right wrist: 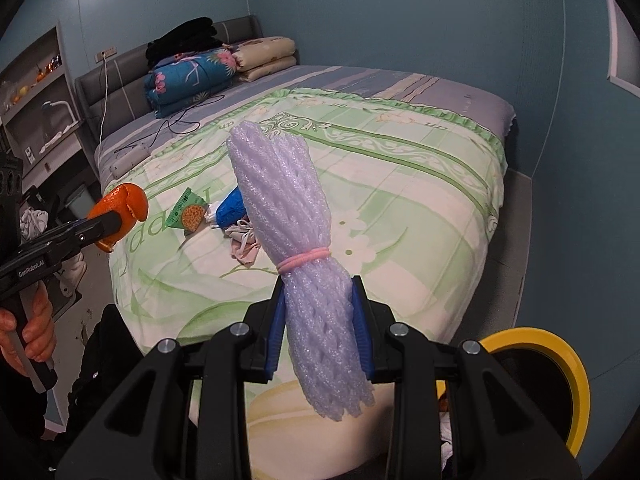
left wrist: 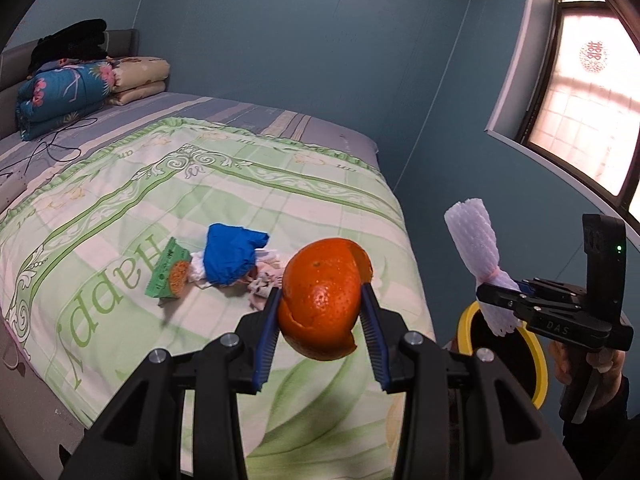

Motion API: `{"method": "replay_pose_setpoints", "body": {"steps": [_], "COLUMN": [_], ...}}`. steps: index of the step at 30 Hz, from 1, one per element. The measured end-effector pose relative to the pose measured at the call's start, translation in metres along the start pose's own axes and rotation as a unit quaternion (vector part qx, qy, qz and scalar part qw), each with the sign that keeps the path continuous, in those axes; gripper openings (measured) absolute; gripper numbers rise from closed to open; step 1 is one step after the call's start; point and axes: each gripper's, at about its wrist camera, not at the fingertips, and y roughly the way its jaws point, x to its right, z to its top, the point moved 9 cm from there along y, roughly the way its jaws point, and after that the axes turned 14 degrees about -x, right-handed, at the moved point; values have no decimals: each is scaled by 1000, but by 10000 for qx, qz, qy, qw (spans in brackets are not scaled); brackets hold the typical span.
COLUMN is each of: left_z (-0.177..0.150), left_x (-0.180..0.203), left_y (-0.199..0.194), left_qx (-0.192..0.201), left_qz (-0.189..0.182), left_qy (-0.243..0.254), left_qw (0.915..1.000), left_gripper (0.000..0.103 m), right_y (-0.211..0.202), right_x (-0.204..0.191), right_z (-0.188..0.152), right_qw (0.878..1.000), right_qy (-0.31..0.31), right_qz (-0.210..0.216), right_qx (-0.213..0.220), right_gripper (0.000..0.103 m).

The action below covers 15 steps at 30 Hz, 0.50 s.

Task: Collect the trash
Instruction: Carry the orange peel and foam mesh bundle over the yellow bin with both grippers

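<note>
Orange peel [left wrist: 324, 304] clamped between left claw [left wrist: 322, 322] pads

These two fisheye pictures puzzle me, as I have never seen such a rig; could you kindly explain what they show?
A person holds a handheld two-finger gripper in each hand; a camera on each looks along its fingers. One picture is from the left gripper, shut on an orange peel. The other is from the right gripper, shut on a bundle of white foam netting. On the bed lie a green packet, a blue wad and some crumpled scraps. A yellow-rimmed bin stands beside the bed.
</note>
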Motion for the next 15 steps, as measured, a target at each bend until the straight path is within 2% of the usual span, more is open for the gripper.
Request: {"method": "replay_pose_setpoints", "body": {"steps": [15], "left_z": [8], "left_x": [77], "left_y": [12], "left_qx": [-42], "left_qz": [-386], "left_qy": [669], "left_qw": [9970], "left_gripper": [37], "right_y": [-33], "right_x": [62], "right_z": [-29], "right_qw": [9962], "right_qy": [734], "right_qz": [-425], "right_qx": [212], "right_gripper": [29]}}
